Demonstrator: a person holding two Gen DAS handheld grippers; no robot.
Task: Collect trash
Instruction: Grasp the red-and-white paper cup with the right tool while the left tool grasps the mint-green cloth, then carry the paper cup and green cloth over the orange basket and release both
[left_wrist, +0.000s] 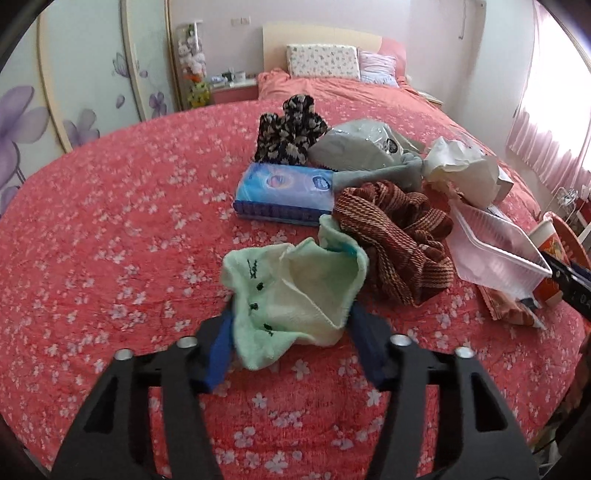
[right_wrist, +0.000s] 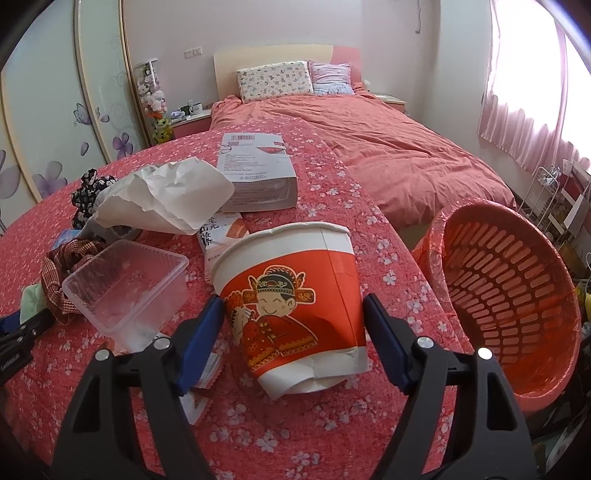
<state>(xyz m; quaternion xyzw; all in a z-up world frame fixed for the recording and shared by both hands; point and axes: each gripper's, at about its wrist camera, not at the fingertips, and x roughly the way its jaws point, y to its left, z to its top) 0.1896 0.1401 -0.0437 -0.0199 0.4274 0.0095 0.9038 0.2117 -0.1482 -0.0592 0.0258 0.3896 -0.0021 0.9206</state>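
The right claw (right_wrist: 293, 325) is gripping the red-and-white paper cup (right_wrist: 291, 295) above the bed (right_wrist: 110, 369); carrying it into the orange basket (right_wrist: 517, 295) beside it looks next. The left claw (left_wrist: 288, 328) is clamping a green cloth (left_wrist: 288, 288).

The left hand-held gripper (left_wrist: 290, 325) clasps a green sock (left_wrist: 291, 291) on the bedspread (left_wrist: 110, 221).

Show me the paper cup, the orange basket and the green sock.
paper cup (right_wrist: 295, 295): right wrist view, on its red printed side.
orange basket (right_wrist: 513, 291): right wrist view, on its slotted inner wall.
green sock (left_wrist: 295, 288): left wrist view, on its pale inner fabric.
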